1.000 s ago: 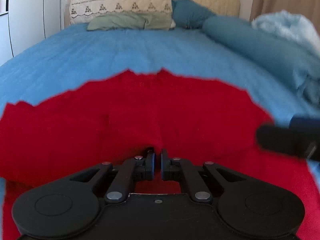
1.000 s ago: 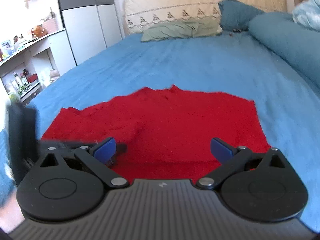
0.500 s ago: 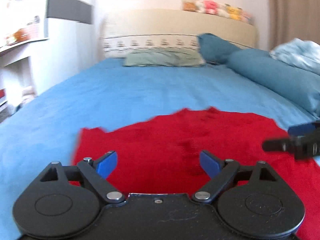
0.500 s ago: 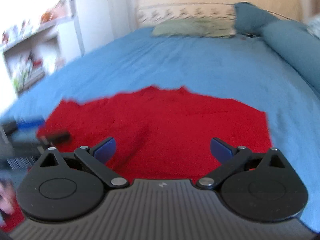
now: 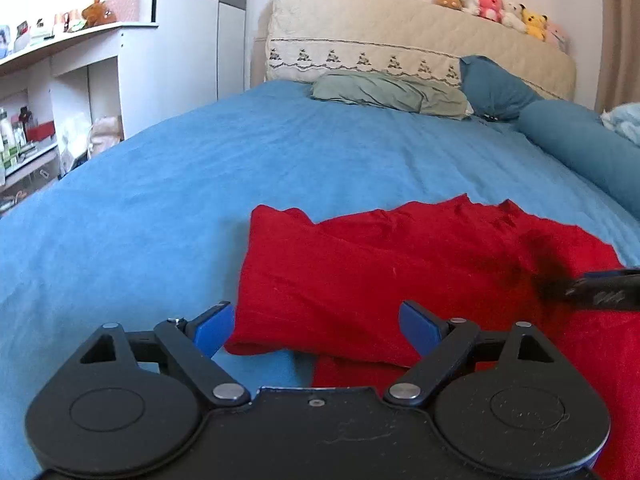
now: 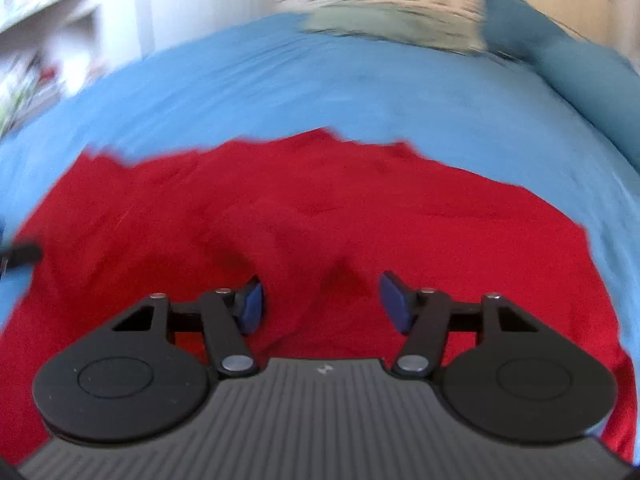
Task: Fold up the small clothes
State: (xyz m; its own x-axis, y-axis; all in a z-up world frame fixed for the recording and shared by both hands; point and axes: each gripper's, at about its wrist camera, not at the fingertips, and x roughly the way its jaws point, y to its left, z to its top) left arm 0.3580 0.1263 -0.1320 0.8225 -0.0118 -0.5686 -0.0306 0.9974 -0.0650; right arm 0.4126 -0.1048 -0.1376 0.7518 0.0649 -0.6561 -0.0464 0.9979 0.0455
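Was bright with daylight, sharp in the left wrist view, all smeared with blur in the right wrist view, bent round at the edges.

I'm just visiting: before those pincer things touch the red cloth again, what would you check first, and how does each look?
1. Left gripper open and empty: ok.
2. Right gripper open and empty: ok.
3. Red knitted garment lying on the blue bedspread: ok.
4. Its left side already folded over: ok.
5. Right side folded: cannot tell, view blurred.
6. Grippers apart from each other: ok.
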